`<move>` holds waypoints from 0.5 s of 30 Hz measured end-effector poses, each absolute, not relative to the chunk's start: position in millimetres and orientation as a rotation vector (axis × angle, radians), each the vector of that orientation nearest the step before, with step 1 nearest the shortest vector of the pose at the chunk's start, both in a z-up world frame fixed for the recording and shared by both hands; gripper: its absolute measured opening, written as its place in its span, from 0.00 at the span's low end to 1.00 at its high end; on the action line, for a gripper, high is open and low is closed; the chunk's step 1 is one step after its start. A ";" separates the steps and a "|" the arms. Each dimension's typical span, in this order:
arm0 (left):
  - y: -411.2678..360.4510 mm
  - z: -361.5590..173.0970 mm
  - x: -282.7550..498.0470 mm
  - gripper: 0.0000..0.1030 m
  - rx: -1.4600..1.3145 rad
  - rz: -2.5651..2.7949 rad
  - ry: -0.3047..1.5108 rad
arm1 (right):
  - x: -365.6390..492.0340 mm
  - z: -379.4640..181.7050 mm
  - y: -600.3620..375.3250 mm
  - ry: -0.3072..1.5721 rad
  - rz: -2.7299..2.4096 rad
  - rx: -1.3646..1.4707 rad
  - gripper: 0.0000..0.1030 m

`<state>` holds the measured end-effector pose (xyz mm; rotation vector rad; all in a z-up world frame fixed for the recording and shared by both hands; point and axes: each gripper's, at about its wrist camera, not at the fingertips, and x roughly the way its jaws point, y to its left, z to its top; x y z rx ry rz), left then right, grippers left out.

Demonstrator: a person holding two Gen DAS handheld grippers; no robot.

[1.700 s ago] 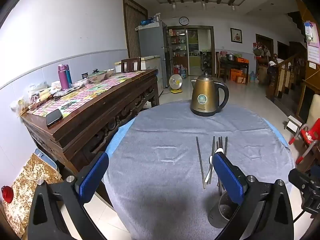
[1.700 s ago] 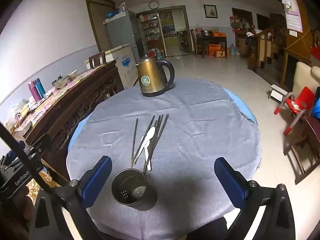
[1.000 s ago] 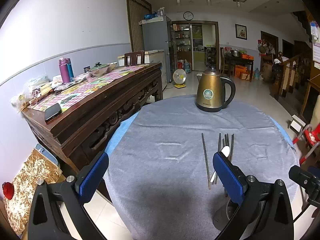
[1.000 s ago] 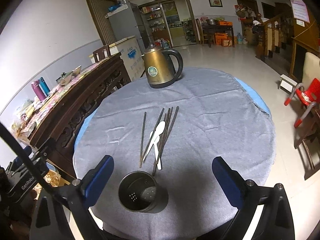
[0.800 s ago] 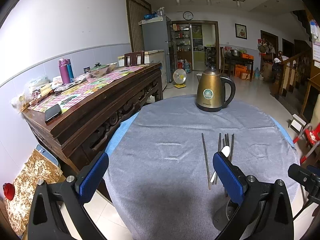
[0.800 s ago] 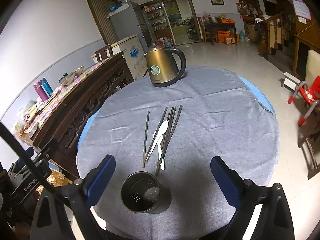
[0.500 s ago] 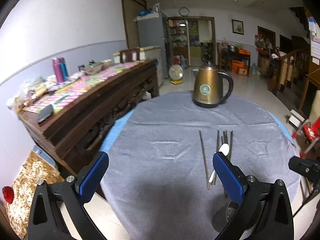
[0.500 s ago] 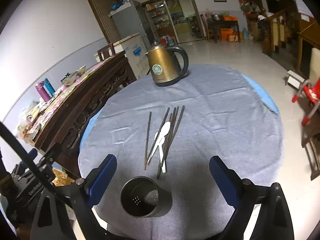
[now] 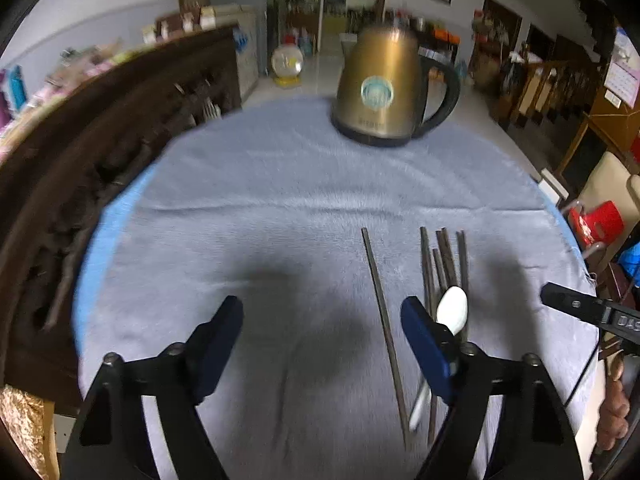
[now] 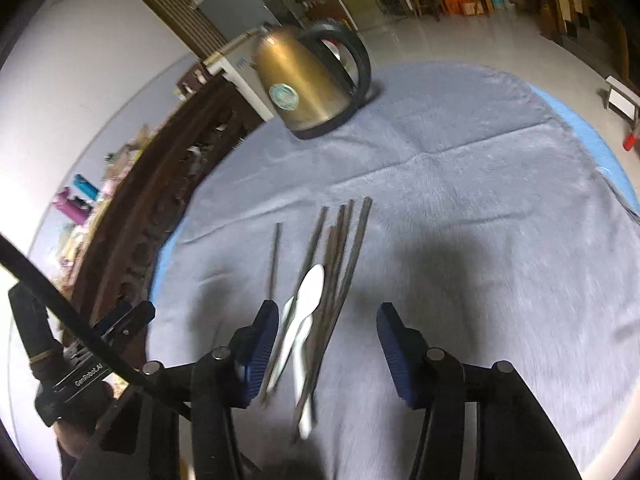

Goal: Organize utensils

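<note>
While both grippers hover low over the utensil pile, the step in hand looks like the reach for a first pick; nothing is held yet. Left gripper (image 9: 322,340): jaws apart and just been closing, only bare cloth between them, a lone chopstick (image 9: 382,320) just inside its right finger. Right gripper (image 10: 326,344): jaws apart, also just been closing, with the white spoons (image 10: 308,300) and the bundle of chopsticks (image 10: 340,256) lying between the fingers, not pinched as far as I can tell. Utensils lie loose, roughly parallel, handles toward the camera. No utensil cup shows in either view now, so where they go can't be read here.

Next move probably calls for dropping the right fingertips to the cloth and closing on one spoon or a pair of sticks; thin items overlapping, so risk of grabbing several or sliding them.

Surface: round table under a grey fuzzy cloth (image 9: 260,200), blue edge showing. Gold kettle (image 9: 384,92) at the far side. Room: carved dark wood sideboard (image 9: 100,152) on the left, tiled floor, red chair (image 9: 596,224) to the right, cluttered doorway behind. Motion blur throughout.
</note>
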<state>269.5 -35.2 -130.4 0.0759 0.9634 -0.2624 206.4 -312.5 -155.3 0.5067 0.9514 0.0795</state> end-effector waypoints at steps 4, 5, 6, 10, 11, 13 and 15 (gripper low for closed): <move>-54.8 -162.3 321.5 0.74 0.094 -0.257 1.061 | 260.1 -192.3 -322.3 1.055 0.031 0.559 0.41; -57.3 -167.6 330.5 0.73 0.093 -0.258 1.083 | 268.7 -198.7 -325.8 1.070 0.019 0.573 0.41; -60.2 -174.0 340.8 0.72 0.085 -0.258 1.109 | 282.0 -205.5 -328.9 1.086 0.008 0.590 0.41; -78.9 -192.9 369.7 0.63 0.082 -0.260 1.190 | 318.2 -215.7 -330.8 1.119 -0.024 0.625 0.41; -82.9 -197.0 374.3 0.59 0.080 -0.265 1.202 | 325.8 -218.3 -330.3 1.132 -0.038 0.620 0.41; -90.7 -206.5 382.4 0.49 0.075 -0.280 1.239 | 339.2 -224.7 -328.4 1.166 -0.084 0.596 0.38; -97.3 -214.4 387.3 0.44 0.081 -0.265 1.253 | 348.7 -230.9 -325.2 1.188 -0.097 0.588 0.34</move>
